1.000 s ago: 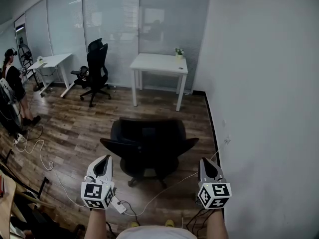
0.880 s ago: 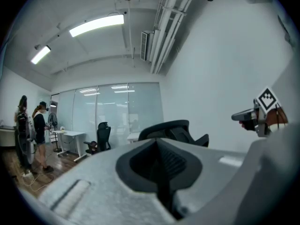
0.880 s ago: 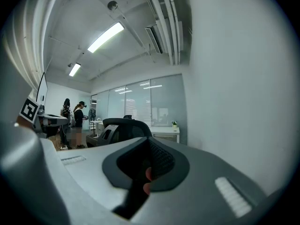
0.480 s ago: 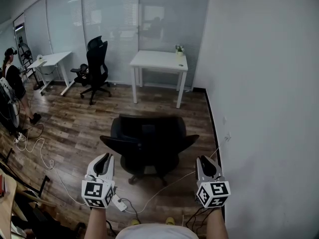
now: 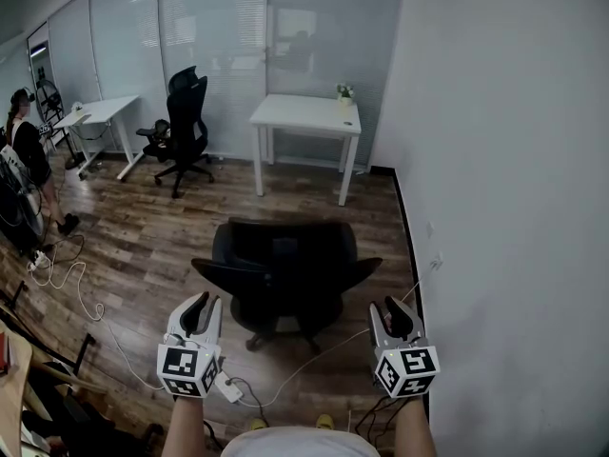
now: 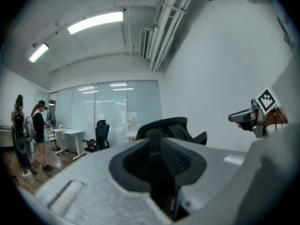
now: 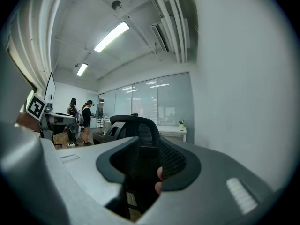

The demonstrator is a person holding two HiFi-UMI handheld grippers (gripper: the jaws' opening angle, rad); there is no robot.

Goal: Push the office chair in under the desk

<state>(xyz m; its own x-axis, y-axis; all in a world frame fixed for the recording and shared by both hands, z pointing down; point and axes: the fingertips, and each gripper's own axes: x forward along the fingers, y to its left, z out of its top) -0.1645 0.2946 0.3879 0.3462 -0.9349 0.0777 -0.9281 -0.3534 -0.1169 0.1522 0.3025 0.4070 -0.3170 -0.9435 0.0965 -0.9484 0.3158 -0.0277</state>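
Head view: office chair (image 5: 284,272) mid-frame, back towards us, well short of the white tabletop (image 5: 306,115) at upper centre. Left hand-held gripper (image 5: 203,304) and right hand-held gripper (image 5: 395,308) low in frame, jaws just been opening, now spread, nothing between them, clear of the chair. I'd take the backrest at both sides and push straight between the legs.

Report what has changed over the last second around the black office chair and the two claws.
The left claw and the right claw have just been opening from shut. Their jaws now stand apart with nothing between them, and neither has taken hold of anything. The black mesh-backed office chair has stayed where it was on the wood floor, short of the white rectangular desk. Both hands have kept about the same place behind the chair.
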